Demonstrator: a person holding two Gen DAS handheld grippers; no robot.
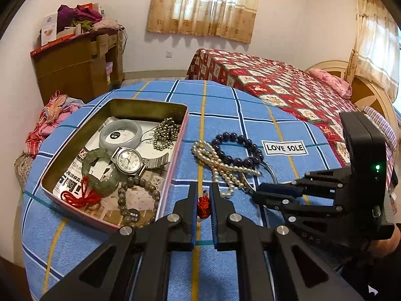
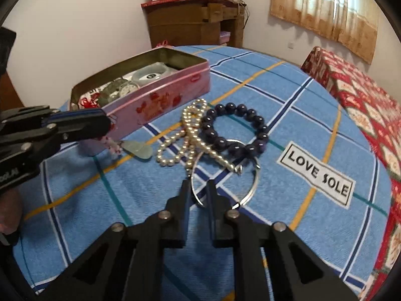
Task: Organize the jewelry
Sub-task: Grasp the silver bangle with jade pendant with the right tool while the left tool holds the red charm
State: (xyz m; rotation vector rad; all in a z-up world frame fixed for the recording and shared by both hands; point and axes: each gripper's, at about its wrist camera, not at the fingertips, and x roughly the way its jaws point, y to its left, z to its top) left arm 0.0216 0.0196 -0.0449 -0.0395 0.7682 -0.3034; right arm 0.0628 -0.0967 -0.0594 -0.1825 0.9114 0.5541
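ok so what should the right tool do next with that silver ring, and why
Probably lift the silver ring gently and carry it toward the pink tin. The right tool looks closed on the ring's near rim, but the pearl strand drapes over its far side and the dark bead bracelet lies against it, so a slow lift should show whether they snag.

"LOVE SOLE" label [image 2: 316, 173] on blue checked cloth [image 2: 250, 95]
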